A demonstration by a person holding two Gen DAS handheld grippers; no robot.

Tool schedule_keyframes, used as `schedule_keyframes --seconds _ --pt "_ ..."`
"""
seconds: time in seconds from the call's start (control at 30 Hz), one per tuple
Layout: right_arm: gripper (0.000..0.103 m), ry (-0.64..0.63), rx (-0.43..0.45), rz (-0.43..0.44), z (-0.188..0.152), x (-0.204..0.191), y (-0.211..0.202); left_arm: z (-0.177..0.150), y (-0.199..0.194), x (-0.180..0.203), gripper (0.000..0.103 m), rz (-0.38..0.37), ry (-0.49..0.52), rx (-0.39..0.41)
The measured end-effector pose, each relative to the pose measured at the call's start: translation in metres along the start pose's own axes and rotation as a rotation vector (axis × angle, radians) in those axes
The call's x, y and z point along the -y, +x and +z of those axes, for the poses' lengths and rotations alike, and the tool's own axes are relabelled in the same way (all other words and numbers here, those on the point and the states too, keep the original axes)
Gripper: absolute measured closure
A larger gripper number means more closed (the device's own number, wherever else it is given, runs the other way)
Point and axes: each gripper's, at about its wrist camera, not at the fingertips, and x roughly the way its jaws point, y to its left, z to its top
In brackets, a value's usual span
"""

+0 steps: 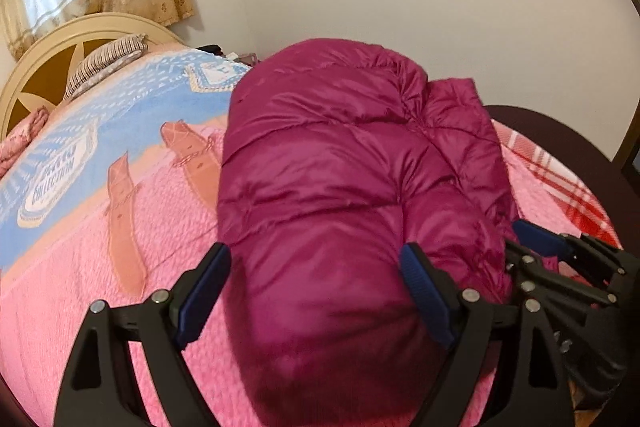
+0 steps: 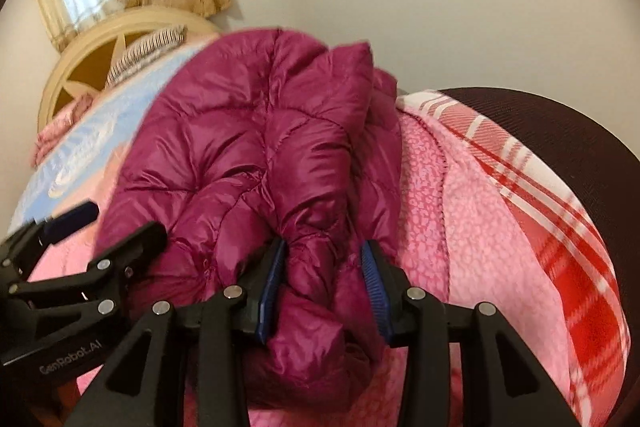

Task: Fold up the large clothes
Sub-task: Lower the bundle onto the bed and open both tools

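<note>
Clearly, the whole move turned on how the magenta down jacket [image 1: 328,187] lay against your two claws. It sat bundled on the pink bedspread [image 1: 80,307], its long axis running away from you toward the far wall, with the near end right under your hands and the far end piled up in puffy folds.

Your left gripper [image 1: 316,299] stood wide, one blue pad on either side of the near end of the bundle. In the left wrist view its pads [image 1: 202,301] flanked the fabric without visibly pinching it, so I judged it straddled the jacket rather than held it.

Your right gripper [image 2: 324,287] was the one with a hold. Its jaws stood at a middling gap, and a thick wad of quilted fabric filled the space between the pads [image 2: 374,289], which pressed into it on both sides. That wad belonged to the right-hand side of the bundle, next to the pink fleece blanket [image 2: 472,227] and the red plaid one [image 2: 568,255] beyond it.

The two grippers were just beside each other, both at the near end, and each showed in the other's camera. Any fold along the length would have had to carry the near end away from you toward the far pile, and your right hand was the better placed, being the one already gripping cloth.
</note>
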Motion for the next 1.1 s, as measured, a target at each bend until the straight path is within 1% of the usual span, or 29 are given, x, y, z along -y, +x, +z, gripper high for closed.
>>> schedule_keyframes --seconds 0.03,0.1,0.13,0.17,0.33,0.43,0.6,0.7,0.83,0.9,1.1 --pt "0.061 0.019 0.026 0.001 -0.004 0.001 -0.012 -0.003 -0.005 -0.001 0.014 0.004 0.002 0.008" --pt "0.052 0.038 0.056 -0.009 -0.012 0.001 -0.028 -0.010 -0.012 -0.004 0.013 0.017 0.007 0.019" --pt "0.046 0.045 0.066 -0.014 -0.014 0.001 -0.036 -0.013 -0.016 -0.004 0.012 0.019 0.007 0.020" --pt "0.043 0.052 0.073 -0.015 -0.019 0.001 -0.042 -0.017 -0.020 -0.005 0.012 0.021 0.006 0.023" --pt "0.042 0.047 0.048 -0.001 -0.037 0.000 -0.063 -0.038 -0.041 -0.004 0.012 0.060 0.045 0.046" --pt "0.039 0.036 0.028 -0.015 -0.048 -0.002 -0.073 -0.053 -0.052 -0.005 0.008 0.083 0.051 0.037" --pt "0.038 -0.002 -0.055 -0.039 -0.065 -0.009 -0.080 -0.079 -0.067 -0.009 0.007 0.086 0.039 0.004" --pt "0.038 -0.023 -0.062 -0.021 -0.077 -0.014 -0.092 -0.091 -0.081 -0.009 0.007 0.078 0.039 0.012" --pt "0.037 -0.049 -0.062 -0.017 -0.089 -0.021 -0.114 -0.097 -0.105 -0.013 0.004 0.085 0.033 0.051" --pt "0.037 -0.048 -0.058 -0.020 -0.090 -0.022 -0.124 -0.099 -0.120 -0.013 0.003 0.074 0.034 0.085" --pt "0.036 -0.053 0.000 -0.026 -0.091 -0.029 -0.167 -0.102 -0.162 -0.009 0.000 0.092 0.075 0.212"
